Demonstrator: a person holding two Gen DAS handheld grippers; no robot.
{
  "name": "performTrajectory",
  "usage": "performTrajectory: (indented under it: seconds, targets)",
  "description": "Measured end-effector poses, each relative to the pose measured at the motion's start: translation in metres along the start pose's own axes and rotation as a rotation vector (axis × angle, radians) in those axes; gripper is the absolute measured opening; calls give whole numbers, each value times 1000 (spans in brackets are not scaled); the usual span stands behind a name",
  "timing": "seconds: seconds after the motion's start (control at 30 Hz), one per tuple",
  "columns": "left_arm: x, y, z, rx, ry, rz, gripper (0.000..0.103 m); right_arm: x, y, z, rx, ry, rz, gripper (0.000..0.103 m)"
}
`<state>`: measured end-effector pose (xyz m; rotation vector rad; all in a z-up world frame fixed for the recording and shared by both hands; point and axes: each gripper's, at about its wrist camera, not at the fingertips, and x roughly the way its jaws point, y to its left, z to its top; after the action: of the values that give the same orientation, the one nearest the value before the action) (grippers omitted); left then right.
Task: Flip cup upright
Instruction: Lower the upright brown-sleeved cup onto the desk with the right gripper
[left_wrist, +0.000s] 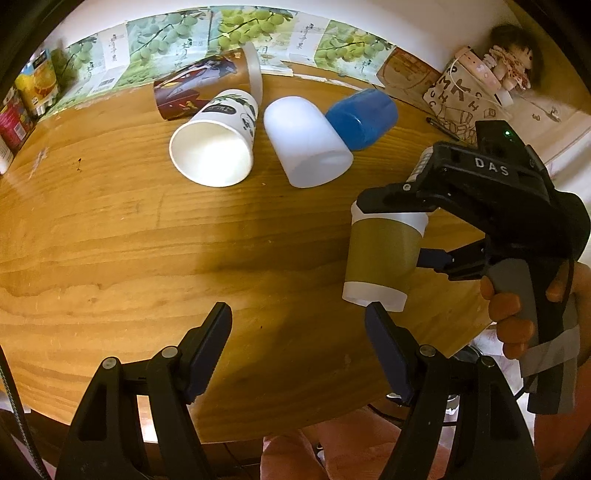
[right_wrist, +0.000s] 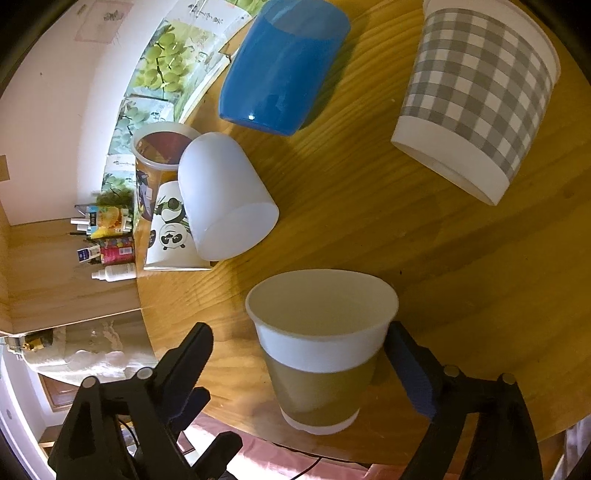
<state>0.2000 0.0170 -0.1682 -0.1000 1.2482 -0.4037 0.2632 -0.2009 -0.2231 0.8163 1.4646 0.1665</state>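
A paper cup with an olive-brown band (right_wrist: 319, 354) stands upright near the table's front edge, mouth up. My right gripper (right_wrist: 299, 350) is open around it; the right pad touches or nearly touches its side, while the left finger (right_wrist: 188, 358) stands apart. In the left wrist view the same cup (left_wrist: 382, 254) sits under the right gripper (left_wrist: 391, 232). My left gripper (left_wrist: 299, 325) is open and empty, low over the table to the cup's left.
On the round wooden table (left_wrist: 147, 240) several cups lie on their sides: a panda cup (left_wrist: 214, 144), a frosted white one (left_wrist: 304, 142), a blue one (left_wrist: 364, 118), a brown printed one (left_wrist: 201, 85). A grey checked cup (right_wrist: 476, 96) lies tilted farther back.
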Motion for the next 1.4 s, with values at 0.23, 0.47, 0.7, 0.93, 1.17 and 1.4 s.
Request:
performTrajectory:
  seconds: [0.23, 0.47, 0.7, 0.93, 1.17, 1.4]
  targets:
    - [2, 5, -6, -37, 7, -1, 78, 2, 2, -1, -13, 17, 8, 71]
    - [1, 1, -9, -44, 2, -4, 78, 0, 2, -5, -39, 16, 11, 65]
    - [-1, -1, -10, -63, -3, -16, 78, -14, 3, -11, -98, -31, 2, 63]
    - [-8, -5, -15, -64, -22, -4, 78, -37, 4, -19, -152, -109, -16, 62]
    - [-18, -14, -24, -74, -40, 4, 78, -52, 4, -33, -163, -154, -4, 61]
    - [-26, -22, -33, -81, -55, -1, 78, -74, 9, -53, -261, -316, -52, 61]
